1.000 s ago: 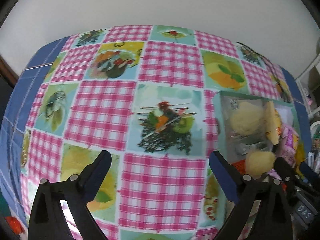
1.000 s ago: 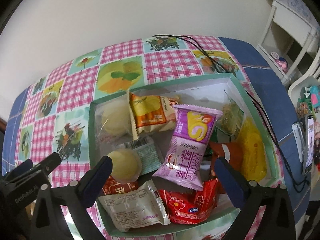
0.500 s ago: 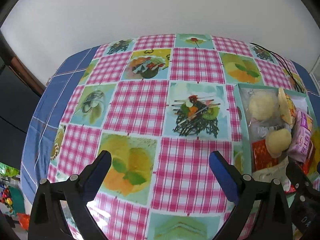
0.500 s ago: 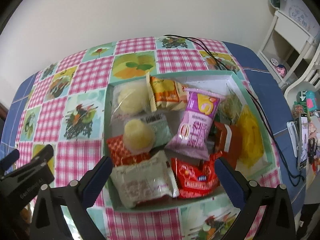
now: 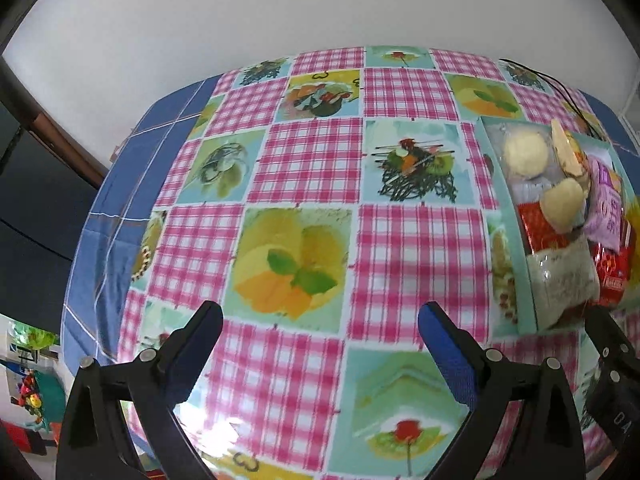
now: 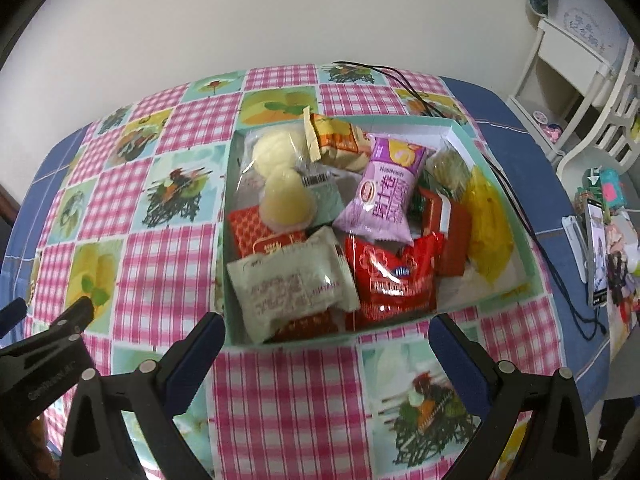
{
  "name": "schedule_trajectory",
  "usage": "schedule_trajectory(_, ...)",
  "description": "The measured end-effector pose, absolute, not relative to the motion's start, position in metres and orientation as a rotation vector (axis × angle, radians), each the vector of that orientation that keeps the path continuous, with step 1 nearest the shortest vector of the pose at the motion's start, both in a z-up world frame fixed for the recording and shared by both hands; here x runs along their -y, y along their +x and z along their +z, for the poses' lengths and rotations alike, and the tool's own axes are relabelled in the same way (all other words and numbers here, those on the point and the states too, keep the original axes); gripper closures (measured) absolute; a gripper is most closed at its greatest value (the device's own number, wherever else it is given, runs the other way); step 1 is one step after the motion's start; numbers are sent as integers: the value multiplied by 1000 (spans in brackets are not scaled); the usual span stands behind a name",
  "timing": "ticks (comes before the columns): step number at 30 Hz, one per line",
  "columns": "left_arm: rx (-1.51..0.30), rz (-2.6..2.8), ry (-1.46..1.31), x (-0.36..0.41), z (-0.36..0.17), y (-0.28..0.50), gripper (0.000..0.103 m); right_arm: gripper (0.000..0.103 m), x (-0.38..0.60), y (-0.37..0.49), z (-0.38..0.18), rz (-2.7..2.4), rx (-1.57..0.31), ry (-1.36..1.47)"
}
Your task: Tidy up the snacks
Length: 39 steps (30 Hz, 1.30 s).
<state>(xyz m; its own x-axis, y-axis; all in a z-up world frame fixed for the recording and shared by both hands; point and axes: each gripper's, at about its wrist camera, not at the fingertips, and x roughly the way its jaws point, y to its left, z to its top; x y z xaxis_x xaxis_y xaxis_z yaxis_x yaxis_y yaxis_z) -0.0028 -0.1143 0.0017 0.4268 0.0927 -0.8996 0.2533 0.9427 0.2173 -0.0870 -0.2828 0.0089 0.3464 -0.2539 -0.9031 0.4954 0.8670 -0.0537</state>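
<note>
We held both claws spread wide and empty above the near edge of the table: the left gripper [image 5: 320, 316] over bare checked tablecloth [image 5: 312, 168], the right gripper [image 6: 326, 328] just short of the near wall of the snack box [image 6: 504, 300]. The box (mint green, open-topped) sat toward the table's right edge. Inside, a pale wrapped cake [image 6: 292, 284] and a red packet [image 6: 394, 276] lay nearest, a purple packet [image 6: 384, 196] leaned mid-box, and an orange packet [image 6: 336, 144] stood by the far wall.
</note>
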Motion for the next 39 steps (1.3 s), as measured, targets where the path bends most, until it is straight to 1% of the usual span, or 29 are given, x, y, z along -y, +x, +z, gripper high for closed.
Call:
schedule_trajectory(17,-1116,-116,350,85,4,-34,5,0,254,-122,11,-477,-1090,209)
schedule_trajectory(39,-1074,-120,293,71,17,-39,5,0,251,-136,25,-503,-1017,218)
